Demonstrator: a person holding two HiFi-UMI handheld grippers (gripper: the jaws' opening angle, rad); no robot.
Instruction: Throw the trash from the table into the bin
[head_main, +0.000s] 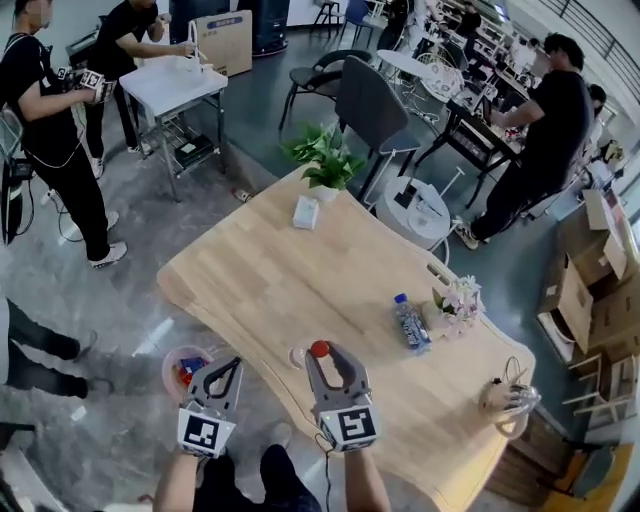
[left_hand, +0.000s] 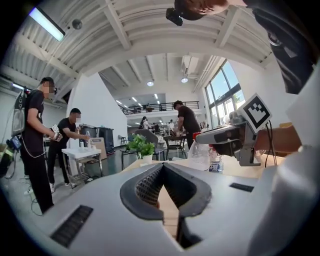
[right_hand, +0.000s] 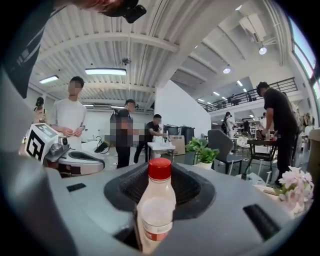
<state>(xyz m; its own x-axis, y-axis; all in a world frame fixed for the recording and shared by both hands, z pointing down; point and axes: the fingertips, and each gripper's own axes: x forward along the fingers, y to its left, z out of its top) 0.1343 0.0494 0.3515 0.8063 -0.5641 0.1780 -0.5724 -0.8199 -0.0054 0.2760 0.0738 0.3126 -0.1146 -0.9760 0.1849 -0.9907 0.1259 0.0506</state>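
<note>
Right gripper view: bottle (right_hand: 156, 210) (red cap) clamped in part-closed right gripper (head_main: 322, 352), at table (head_main: 290, 270) edge. Left gripper (head_main: 228, 366) closed, empty. Carry in hand; release over bin (head_main: 168, 368) required next.

The left gripper (head_main: 226, 364) and right gripper (head_main: 322, 352) are pale grey moulded shells, their inner jaw faces lined with black ribbed pads (left_hand: 145, 187). Behind each pair of jaws sits a white cube with a black square marker (head_main: 205, 432). A thin black cable (head_main: 324, 462) trails back from the right one, over black clothing (head_main: 250, 485).
</note>
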